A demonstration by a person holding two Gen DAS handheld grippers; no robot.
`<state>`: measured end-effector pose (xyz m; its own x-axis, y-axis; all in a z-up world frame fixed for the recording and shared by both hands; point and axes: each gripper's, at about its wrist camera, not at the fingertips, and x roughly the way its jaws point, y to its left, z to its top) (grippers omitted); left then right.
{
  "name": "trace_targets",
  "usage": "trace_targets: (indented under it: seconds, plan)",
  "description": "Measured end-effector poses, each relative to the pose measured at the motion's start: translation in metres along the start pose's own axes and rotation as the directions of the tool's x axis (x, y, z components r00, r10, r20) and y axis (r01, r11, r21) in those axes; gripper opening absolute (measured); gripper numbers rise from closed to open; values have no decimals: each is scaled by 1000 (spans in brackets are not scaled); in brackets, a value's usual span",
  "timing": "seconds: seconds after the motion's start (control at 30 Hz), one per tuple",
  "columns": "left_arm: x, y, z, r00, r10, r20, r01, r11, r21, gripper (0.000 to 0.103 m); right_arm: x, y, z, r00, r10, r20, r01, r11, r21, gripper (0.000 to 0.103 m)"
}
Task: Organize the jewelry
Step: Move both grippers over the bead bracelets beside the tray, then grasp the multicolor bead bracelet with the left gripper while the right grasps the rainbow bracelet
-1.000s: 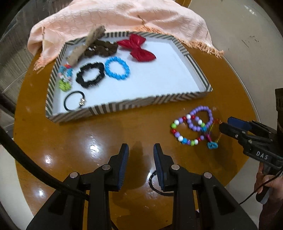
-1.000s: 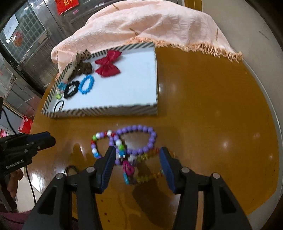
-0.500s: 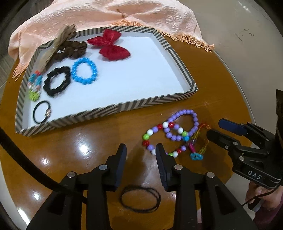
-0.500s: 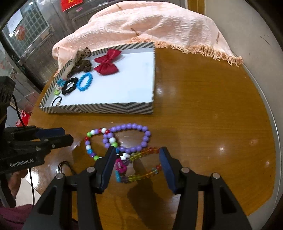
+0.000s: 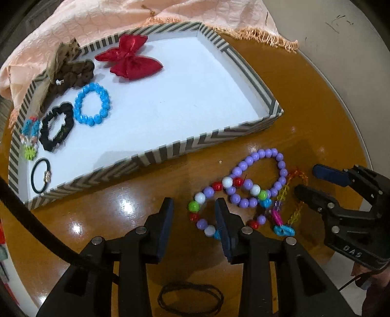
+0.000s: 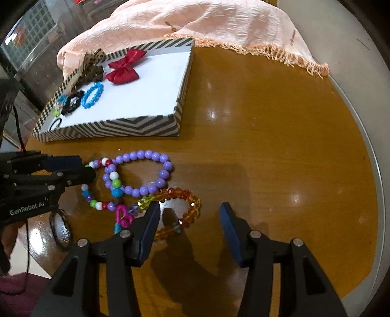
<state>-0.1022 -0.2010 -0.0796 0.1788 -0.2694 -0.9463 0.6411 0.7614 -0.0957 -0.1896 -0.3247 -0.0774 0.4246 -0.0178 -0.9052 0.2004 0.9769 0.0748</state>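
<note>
A striped tray (image 5: pixel 170 150) (image 6: pixel 117 126) with a white floor holds a red bow (image 5: pixel 129 59), a blue bead bracelet (image 5: pixel 92 107), a black scrunchie (image 5: pixel 56 126), a brown scrunchie (image 5: pixel 70 78) and a black hair tie (image 5: pixel 41 175). On the round wooden table lie a purple bead bracelet (image 5: pixel 260 178) (image 6: pixel 139 170), a multicolour bead bracelet (image 5: pixel 207 207) (image 6: pixel 97 192), an amber bracelet (image 6: pixel 180 209) and a pink charm (image 6: pixel 123 215). My left gripper (image 5: pixel 193 217) is open, its right finger at the multicolour bracelet. My right gripper (image 6: pixel 190 224) is open beside the amber bracelet.
A peach fringed cloth (image 5: pixel 121 19) (image 6: pixel 219 22) lies behind and under the tray. A thin black elastic loop (image 5: pixel 190 297) lies on the table under my left gripper. The table's pale rim (image 6: pixel 373 136) curves along the right.
My left gripper has moved right and forward to the multicolour bracelet. My right gripper has shifted right, from straddling the charm to beside the amber bracelet. Both stay open.
</note>
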Motion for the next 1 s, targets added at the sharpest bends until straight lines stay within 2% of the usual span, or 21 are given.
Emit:
trace_targets:
  seconds: [0.07,0.13,0.17,0.2,0.27,0.33,0.43,0.7,1.0]
  plan:
    - [1,-4,2,1000,12,-2,-12,1000,18,34,1,3,1,999,-29,23,29,999,-28,42]
    - [1,-7,3,1000,16,9,-17,999,33,34,2,6,1,997,-63,34,66,996,-65,30]
    - [2,-9,3,1000,18,17,-18,999,41,32,2,8,0,996,-82,43,86,993,-83,18]
    - [1,-11,2,999,16,27,-18,998,54,18,2,9,0,995,-85,50,90,992,-93,10]
    - [2,-14,1,999,14,30,-16,997,73,9,1,11,-1,994,-90,57,96,989,-110,9]
    - [1,-10,2,1000,-19,18,18,998,56,8,-1,10,-1,996,-74,55,80,992,-99,9]
    - [-6,-4,2,998,-57,24,56,998,31,8,-21,4,2,996,-7,87,12,999,-50,9]
    - [-59,6,6,987,-117,111,114,993,38,8,-79,11,20,980,27,199,-14,998,-68,9]
    - [-109,19,24,971,-95,221,91,995,31,8,-108,27,57,958,52,282,-20,993,-117,9]
